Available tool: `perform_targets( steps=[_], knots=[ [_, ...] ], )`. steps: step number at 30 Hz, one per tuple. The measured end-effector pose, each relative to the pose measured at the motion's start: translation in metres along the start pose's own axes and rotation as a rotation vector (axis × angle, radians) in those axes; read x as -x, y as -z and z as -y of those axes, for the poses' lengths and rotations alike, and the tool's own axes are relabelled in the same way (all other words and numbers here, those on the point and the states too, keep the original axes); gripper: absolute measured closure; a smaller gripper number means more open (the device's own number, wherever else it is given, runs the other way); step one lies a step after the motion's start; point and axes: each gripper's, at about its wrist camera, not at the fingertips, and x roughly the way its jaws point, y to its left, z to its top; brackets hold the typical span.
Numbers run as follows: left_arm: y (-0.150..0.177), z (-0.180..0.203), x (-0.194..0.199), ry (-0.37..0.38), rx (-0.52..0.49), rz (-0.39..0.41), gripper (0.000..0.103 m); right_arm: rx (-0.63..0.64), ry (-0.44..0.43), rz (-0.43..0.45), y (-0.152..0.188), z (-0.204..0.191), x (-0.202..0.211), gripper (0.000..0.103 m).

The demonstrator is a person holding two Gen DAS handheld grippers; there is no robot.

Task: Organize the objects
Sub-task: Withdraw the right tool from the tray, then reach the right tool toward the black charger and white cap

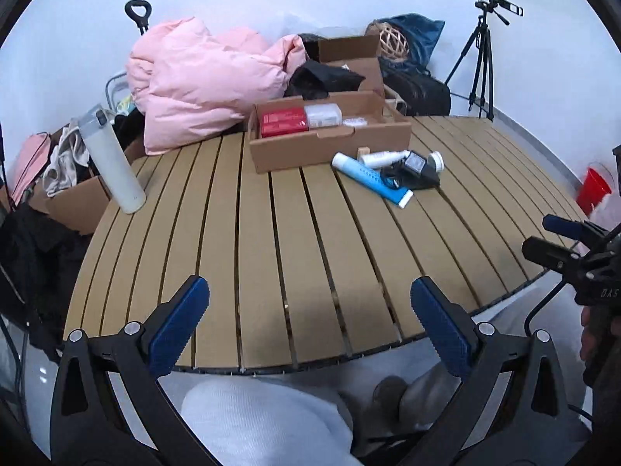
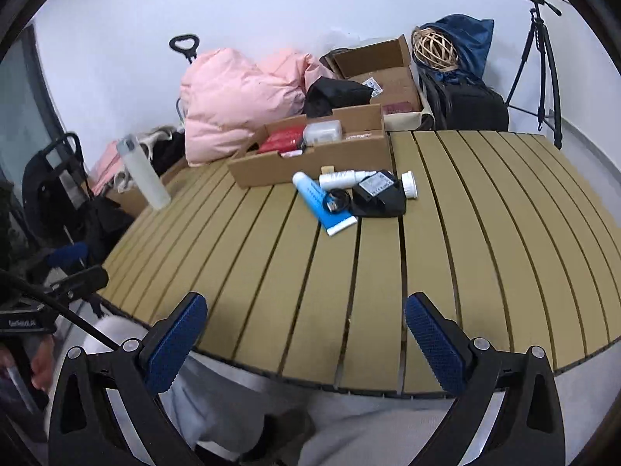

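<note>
Far left edge of slatted table: white bottle standing upright, well apart from everything else. Centre-far: open cardboard box w/ red packs and a clear container already inside. Just in front of box, right of centre: loose pile, blue-white tube, small white bottle, black adapter w/ cable, white cap/jar, all touching or nearly so. Tube's long axis runs diagonal, cap end far-left near the box, crimped end near-right toward the person. Pile lies ahead and a bit right of the left gripper; in right wrist view it sits almost dead ahead of the right gripper, slightly left. Judgement: right one is better lined up, prob the one to reach; the tube would need a wrist turn to grip across its axis. Both grippers at near table edge, well apart from the pile. Left gripper: jaws spread wide, nothing between pads, touching nothing. Right gripper: same, wide apart, empty. Nothing picked yet; loose items presumably go into the box.
</note>
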Motion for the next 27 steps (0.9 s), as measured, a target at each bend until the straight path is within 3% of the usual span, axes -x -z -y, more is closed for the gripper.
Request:
perform_targets(
  steps=[10, 16, 21, 23, 27],
  knots=[
    [-0.005, 0.001, -0.028, 0.015, 0.039, -0.028, 0.000, -0.022, 0.076, -0.046, -0.006, 0.006, -0.012, 0.000],
    [-0.047, 0.004, -0.090, 0.027, 0.074, -0.082, 0.000, -0.029, 0.086, -0.086, -0.017, 0.016, -0.045, 0.000],
    [-0.092, 0.008, -0.153, 0.132, 0.170, -0.081, 0.000, 0.009, 0.110, -0.083, -0.054, 0.031, -0.091, 0.000],
    [-0.104, 0.016, -0.183, 0.094, 0.173, -0.122, 0.000, -0.006, 0.110, -0.080, -0.075, 0.042, -0.109, 0.000],
    [-0.116, 0.032, -0.234, 0.090, 0.189, -0.144, 0.000, -0.021, 0.086, -0.050, -0.120, 0.058, -0.146, 0.000]
  ],
)
